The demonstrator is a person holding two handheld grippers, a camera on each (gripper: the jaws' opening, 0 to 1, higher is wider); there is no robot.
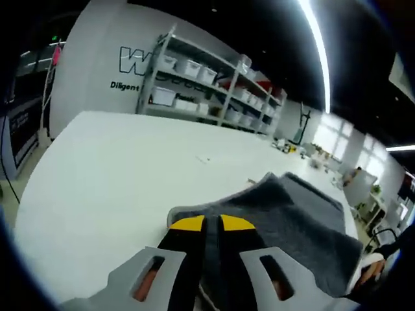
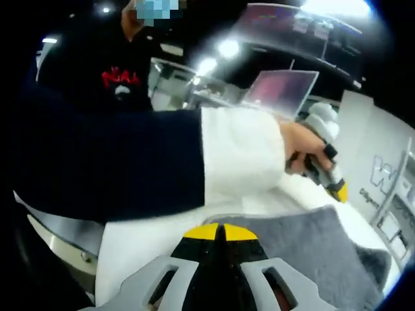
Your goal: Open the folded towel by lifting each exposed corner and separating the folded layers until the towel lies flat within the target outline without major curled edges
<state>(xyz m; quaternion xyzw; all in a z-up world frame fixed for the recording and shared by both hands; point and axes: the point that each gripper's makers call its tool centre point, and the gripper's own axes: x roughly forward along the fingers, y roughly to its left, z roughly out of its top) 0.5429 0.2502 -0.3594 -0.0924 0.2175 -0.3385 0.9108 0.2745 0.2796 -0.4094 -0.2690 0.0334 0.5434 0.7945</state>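
Both grippers are mid-way through the corner-lifting step. The left gripper (image 1: 213, 223) has its yellow-tipped jaws pinched together on the near edge of the grey towel (image 1: 305, 220), which lies on the white table (image 1: 117, 168). The right gripper (image 2: 220, 232) is likewise clamped on the towel's edge. Next, each should probably draw its corner outward to spread the layers flat.

Towel (image 1: 295, 223) edge hidden between left gripper (image 1: 212, 223) tips; shelf bins (image 1: 194, 68) too small to tell contents.

One grey towel (image 1: 305, 220), two grippers (yellow-tipped), one table (image 1: 117, 175)
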